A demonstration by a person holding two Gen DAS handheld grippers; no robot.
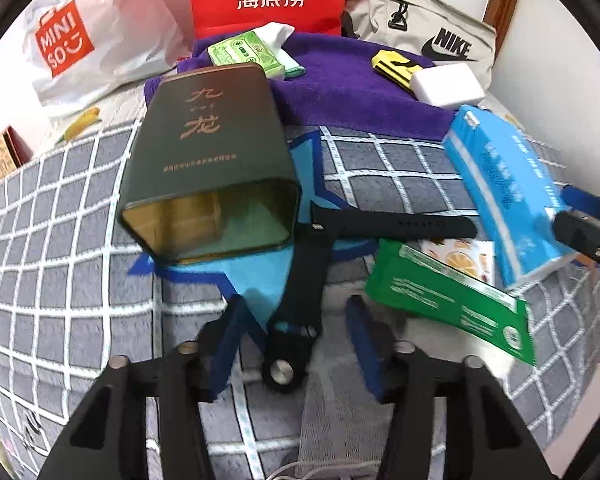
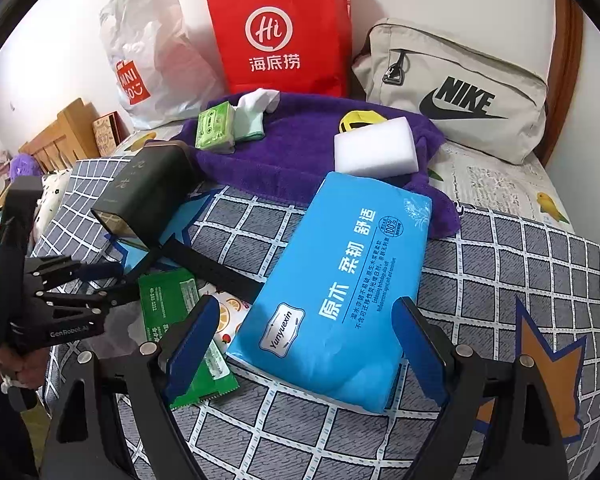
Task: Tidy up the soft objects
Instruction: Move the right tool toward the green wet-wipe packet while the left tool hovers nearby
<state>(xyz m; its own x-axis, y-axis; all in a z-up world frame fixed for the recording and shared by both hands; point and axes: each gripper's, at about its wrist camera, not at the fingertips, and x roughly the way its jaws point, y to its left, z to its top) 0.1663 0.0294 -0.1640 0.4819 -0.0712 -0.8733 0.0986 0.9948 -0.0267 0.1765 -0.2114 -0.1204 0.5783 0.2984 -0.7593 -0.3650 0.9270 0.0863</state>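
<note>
My left gripper (image 1: 298, 330) is open low over the checked bedspread (image 1: 60, 280), and the end of a black watch strap (image 1: 300, 280) lies between its blue pads, untouched. My right gripper (image 2: 308, 346) is open around the near end of a blue tissue pack (image 2: 340, 280); a gap shows beside its left pad. The pack lies on the bed over a green packet (image 2: 168, 304). Farther back, a purple towel (image 2: 300, 148) carries a white sponge block (image 2: 374, 148), a small green tissue packet (image 2: 216, 126) and a mint cloth (image 2: 250, 124). The left gripper (image 2: 120, 284) shows at the left edge.
A dark open tin box (image 1: 208, 148) lies on its side beside the strap. Against the wall stand a white Miniso bag (image 2: 148, 60), a red paper bag (image 2: 280, 36) and a beige Nike bag (image 2: 456, 92). A fruit-print sachet (image 2: 230, 316) lies under the pack.
</note>
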